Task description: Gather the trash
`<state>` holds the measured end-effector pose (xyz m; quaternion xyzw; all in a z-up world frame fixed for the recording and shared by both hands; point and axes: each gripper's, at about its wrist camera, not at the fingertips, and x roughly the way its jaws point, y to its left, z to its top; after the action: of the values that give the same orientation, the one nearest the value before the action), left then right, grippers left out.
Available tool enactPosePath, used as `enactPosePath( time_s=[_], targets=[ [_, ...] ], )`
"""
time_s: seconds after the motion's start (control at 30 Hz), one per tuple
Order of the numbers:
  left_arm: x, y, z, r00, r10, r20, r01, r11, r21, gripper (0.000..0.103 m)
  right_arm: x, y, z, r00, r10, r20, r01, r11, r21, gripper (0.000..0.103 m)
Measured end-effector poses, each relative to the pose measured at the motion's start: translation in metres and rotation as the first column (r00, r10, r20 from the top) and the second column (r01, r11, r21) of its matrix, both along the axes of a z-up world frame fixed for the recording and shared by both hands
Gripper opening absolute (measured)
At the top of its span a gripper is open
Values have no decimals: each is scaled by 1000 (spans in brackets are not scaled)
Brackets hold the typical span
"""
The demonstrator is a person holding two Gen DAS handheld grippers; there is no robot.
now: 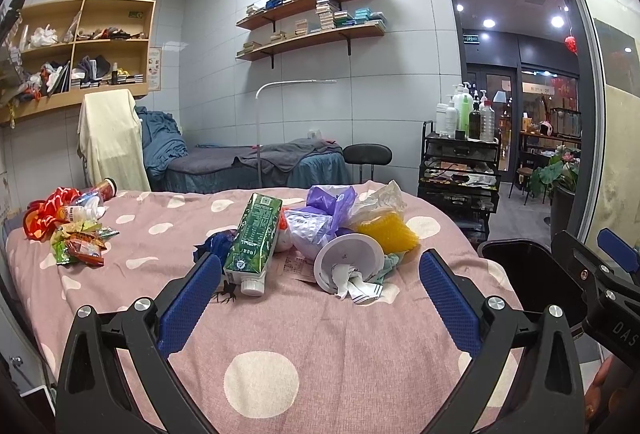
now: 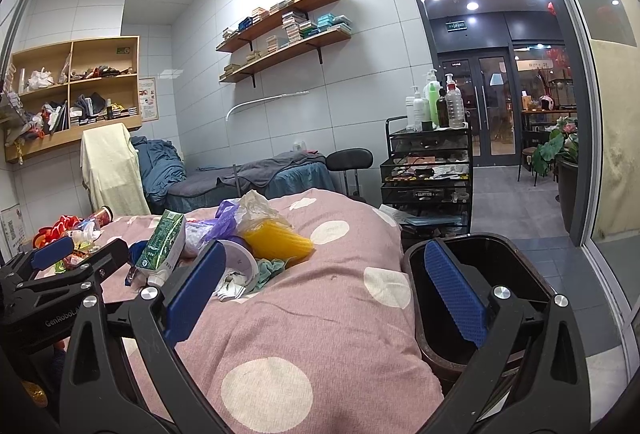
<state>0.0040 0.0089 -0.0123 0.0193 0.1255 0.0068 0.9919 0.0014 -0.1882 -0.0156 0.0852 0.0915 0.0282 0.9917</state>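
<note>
A heap of trash lies on the pink dotted bed cover: a green carton, a white paper cup stuffed with tissue, a yellow mesh wad and purple bags. My left gripper stands open just short of the carton and cup, holding nothing. Snack wrappers, a red bag and a small bottle lie far left. A black bin stands beside the bed's right edge. My right gripper is open and empty, its right finger over the bin.
A black cart carrying bottles stands behind the bin, with a black stool next to it. A massage bed and a floor lamp are beyond. Wall shelves hang above. A glass partition runs along the right.
</note>
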Motion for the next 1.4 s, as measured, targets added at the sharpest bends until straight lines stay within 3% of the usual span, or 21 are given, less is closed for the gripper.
enactPosePath(
  time_s=[1.4],
  targets=[
    [2,0,-6,1000,2,-20,-2,1000,0,98,3,1,-9,1000,8,-15,-8,1000,6,98]
  ],
)
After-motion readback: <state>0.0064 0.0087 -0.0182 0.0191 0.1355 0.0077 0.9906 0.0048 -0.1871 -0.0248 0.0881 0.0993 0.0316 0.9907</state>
